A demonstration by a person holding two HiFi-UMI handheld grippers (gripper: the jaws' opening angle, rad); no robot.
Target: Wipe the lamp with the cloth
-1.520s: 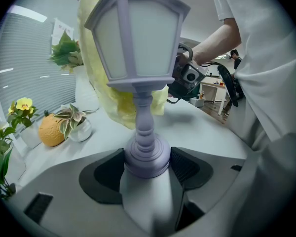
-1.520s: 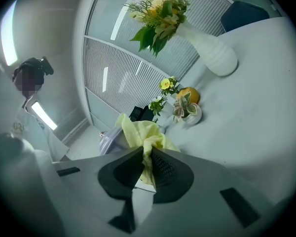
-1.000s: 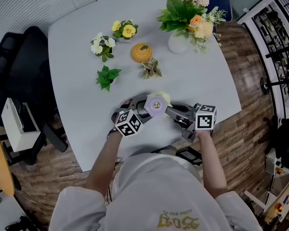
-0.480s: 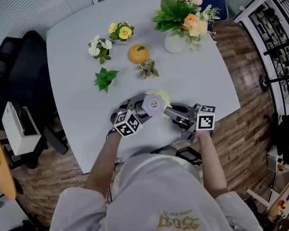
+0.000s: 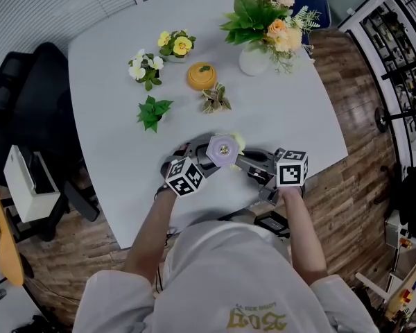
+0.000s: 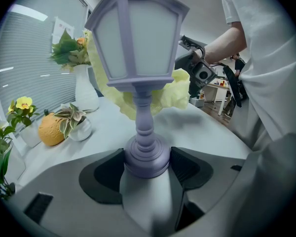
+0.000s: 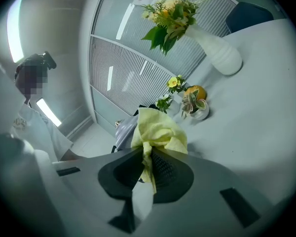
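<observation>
Head view only gives the lamp point(image 5: 223, 150) from the top: a purple cap near the front edge of the tabletop point(image 5: 111, 82), between the two claws, with a sliver of yellow cloth point(image 5: 237, 141) behind it. The left gripper view fills in the grip: the left claw point(image 6: 147, 164) is clamped on the lamp's round base, the stem and lantern head stand upright above the jaws, and the cloth is pressed against the lantern's far side. The right gripper view shows the right claw point(image 7: 147, 164) pinched on the cloth, which bunches up just past the jaws and hides most of the lamp. No view shows whether the lamp base touches the tabletop. A flower vase point(image 5: 256, 57) and an orange pot point(image 5: 202, 75) sit well behind.
</observation>
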